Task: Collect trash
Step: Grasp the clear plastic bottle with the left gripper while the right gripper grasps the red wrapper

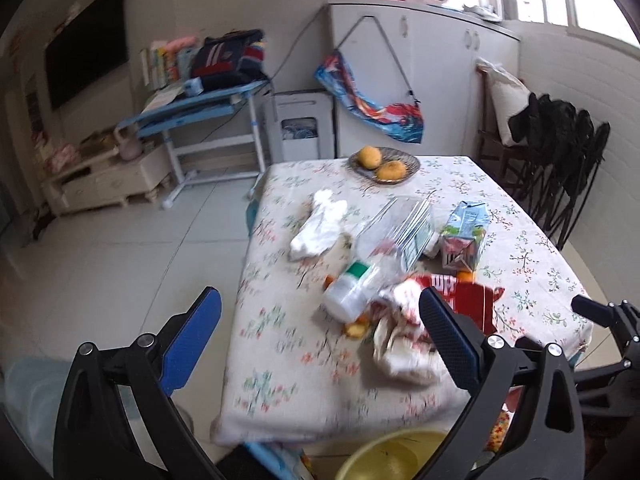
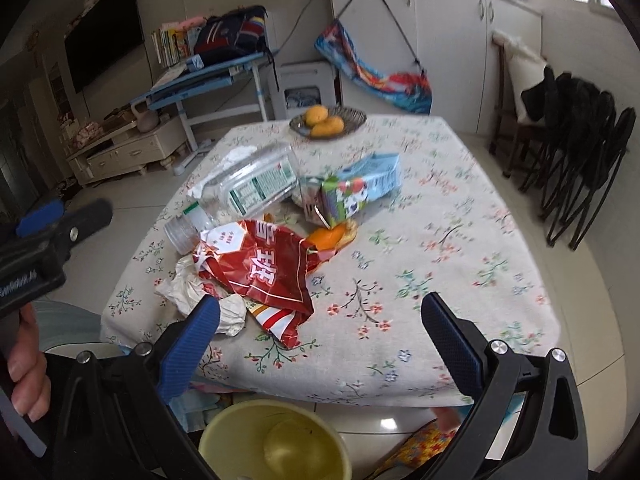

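Trash lies on a table with a floral cloth [image 2: 460,240]: a red snack bag [image 2: 264,268], a clear plastic bottle [image 2: 244,192] on its side, a blue milk carton [image 2: 356,192], crumpled white paper [image 2: 188,288], orange peel [image 2: 332,236] and white tissue [image 1: 320,228]. The bag [image 1: 468,300], bottle [image 1: 360,280] and carton [image 1: 466,236] also show in the left wrist view. A yellow bin [image 2: 272,444] stands below the near table edge. My left gripper [image 1: 320,320] is open above the table's near left. My right gripper [image 2: 320,324] is open above the near edge, right of the bag.
A plate with two oranges [image 2: 324,122] sits at the far table edge. A blue desk [image 2: 208,76], a white cabinet [image 2: 440,40] and folded black chairs [image 2: 580,152] stand beyond. The bin [image 1: 392,456] also shows in the left wrist view.
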A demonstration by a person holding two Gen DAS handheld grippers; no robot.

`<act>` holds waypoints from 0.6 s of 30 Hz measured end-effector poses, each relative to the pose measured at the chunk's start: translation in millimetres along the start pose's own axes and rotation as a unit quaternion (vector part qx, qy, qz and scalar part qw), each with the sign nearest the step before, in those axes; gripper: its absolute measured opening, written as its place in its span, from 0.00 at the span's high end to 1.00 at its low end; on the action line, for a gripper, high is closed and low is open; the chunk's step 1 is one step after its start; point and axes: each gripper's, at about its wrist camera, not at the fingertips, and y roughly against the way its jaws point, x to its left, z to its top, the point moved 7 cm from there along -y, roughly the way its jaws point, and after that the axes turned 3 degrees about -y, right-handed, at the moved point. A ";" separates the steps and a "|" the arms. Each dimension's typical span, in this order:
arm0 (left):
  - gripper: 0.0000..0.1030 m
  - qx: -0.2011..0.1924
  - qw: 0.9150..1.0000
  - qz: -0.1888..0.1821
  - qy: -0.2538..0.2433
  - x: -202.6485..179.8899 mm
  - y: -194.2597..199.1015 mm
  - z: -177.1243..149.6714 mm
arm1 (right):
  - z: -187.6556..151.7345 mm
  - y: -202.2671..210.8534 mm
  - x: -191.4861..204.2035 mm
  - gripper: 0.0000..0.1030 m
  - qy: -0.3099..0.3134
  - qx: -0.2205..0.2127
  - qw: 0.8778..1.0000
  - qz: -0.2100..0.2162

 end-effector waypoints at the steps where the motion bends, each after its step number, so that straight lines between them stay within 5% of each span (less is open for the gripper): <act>1: 0.07 0.002 1.000 -0.007 -0.006 -4.3 -5.9 3.9 | -0.6 -5.0 -0.2 0.06 -0.004 0.008 1.000 0.006; 8: 0.07 0.043 0.997 -0.055 -0.039 -33.7 -67.1 25.0 | -2.7 -25.2 -5.6 0.07 -0.038 0.040 0.998 0.037; 18: 0.07 0.088 0.990 -0.069 -0.085 -59.3 -136.6 42.1 | -4.0 -51.0 -7.8 0.27 -0.084 0.075 0.990 0.079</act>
